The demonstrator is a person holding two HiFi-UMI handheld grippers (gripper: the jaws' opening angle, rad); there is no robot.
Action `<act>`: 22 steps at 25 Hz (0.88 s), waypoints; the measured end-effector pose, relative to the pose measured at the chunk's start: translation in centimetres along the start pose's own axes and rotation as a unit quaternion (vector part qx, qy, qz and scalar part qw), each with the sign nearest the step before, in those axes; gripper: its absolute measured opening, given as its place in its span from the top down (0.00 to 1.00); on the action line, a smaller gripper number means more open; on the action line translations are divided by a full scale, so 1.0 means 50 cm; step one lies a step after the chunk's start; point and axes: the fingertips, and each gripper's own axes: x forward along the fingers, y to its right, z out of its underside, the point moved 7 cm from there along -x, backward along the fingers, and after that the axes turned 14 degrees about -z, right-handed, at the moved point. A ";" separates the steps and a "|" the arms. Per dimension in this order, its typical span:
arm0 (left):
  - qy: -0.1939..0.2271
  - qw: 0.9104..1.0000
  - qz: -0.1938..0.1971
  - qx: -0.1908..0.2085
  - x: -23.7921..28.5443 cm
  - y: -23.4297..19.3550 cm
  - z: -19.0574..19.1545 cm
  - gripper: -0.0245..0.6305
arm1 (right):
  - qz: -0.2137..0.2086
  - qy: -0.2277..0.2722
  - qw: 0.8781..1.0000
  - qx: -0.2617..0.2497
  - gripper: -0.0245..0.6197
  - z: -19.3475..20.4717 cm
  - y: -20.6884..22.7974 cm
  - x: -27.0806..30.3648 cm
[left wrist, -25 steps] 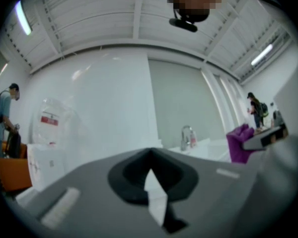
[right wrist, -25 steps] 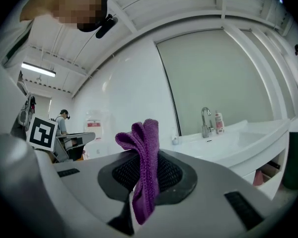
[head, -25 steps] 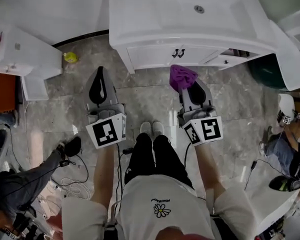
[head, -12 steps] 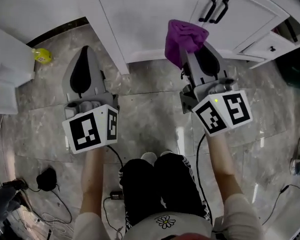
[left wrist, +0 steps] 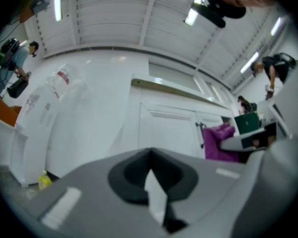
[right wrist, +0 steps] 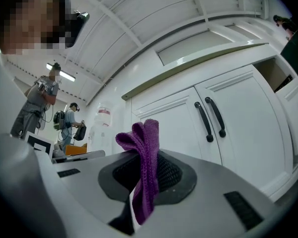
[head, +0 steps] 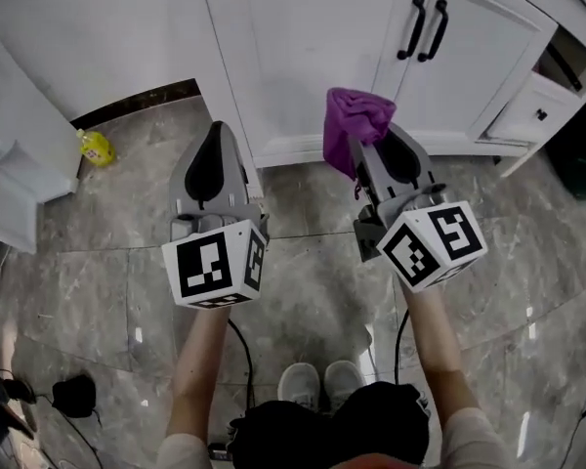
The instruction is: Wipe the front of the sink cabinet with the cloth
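We grip the cloth [head: 355, 117] tight in our right gripper [head: 369, 159], sink cabinet front [head: 313, 47] dead ahead, near; left gripper [head: 215, 135] alongside, closed, empty.

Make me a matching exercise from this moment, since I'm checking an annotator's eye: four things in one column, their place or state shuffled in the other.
1 cloth
2 left gripper
3 door handles
4 yellow object

A on the floor, left
B black, on the cabinet doors
C clamped in the right gripper
D shut, empty

Pairs: 1-C, 2-D, 3-B, 4-A
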 end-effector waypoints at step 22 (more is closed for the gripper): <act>-0.029 0.999 -0.020 0.008 0.051 -0.012 -0.015 0.96 | -0.066 -0.021 0.997 0.017 0.88 -0.186 -0.034 0.405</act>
